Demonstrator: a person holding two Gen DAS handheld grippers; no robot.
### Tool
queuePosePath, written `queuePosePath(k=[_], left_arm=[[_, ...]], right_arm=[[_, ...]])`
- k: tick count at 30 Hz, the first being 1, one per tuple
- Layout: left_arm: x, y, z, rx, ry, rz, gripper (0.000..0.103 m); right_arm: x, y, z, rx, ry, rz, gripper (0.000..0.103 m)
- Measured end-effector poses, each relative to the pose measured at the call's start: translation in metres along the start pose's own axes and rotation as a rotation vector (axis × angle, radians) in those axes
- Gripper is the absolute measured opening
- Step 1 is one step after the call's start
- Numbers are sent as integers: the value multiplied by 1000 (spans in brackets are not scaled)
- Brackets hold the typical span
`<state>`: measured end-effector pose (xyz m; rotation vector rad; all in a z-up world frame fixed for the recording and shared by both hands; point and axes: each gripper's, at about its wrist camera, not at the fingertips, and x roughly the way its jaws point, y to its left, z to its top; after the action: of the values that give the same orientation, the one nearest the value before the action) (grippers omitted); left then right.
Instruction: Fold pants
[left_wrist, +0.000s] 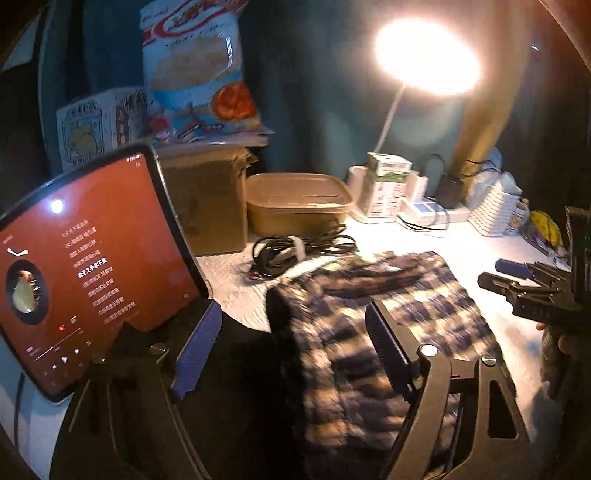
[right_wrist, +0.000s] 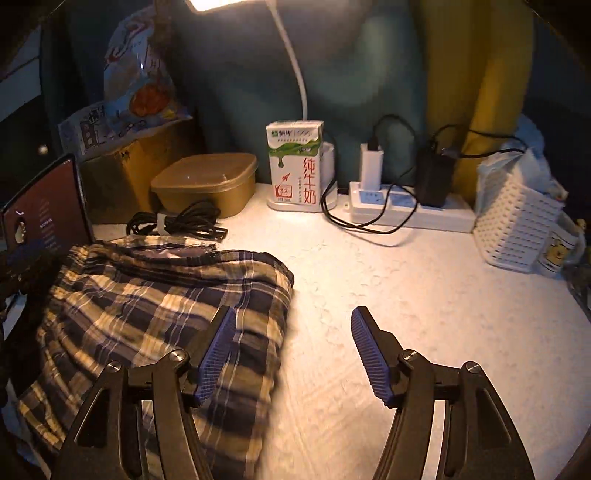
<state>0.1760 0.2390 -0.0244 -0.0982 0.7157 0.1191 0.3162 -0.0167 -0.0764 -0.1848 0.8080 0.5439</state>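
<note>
From the left wrist, the left gripper hangs spread and empty over the folded plaid pants, while from the right wrist the right gripper gapes just right of them, likely released, with pressing flat or another fold next.

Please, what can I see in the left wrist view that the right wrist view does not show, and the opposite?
Only the left wrist view shows the lamp head fully lit, the right gripper from the side, and the tablet screen nearly whole.

Only the right wrist view shows the power strip clearly with its chargers, and the bare table right of the pants.

Both show the folded plaid pants, the cable bundle, the brown container, the milk carton and the white basket. Both grippers are open and hold nothing.
</note>
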Motion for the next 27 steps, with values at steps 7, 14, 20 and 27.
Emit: queuePosePath(k=[7, 14, 20, 27], left_arm=[[-33, -23, -8, 31, -35, -21, 80], [-65, -52, -18, 54, -91, -50, 80], [-85, -77, -31, 47, -142, -73, 80], [-109, -109, -49, 67, -213, -110, 80]], right_arm=[[-38, -2, -21, 17, -47, -4, 68], [-72, -7, -43, 34, -89, -13, 69], [-103, -12, -61, 29, -123, -27, 70], [-148, -19, -85, 32, -183, -74, 82]])
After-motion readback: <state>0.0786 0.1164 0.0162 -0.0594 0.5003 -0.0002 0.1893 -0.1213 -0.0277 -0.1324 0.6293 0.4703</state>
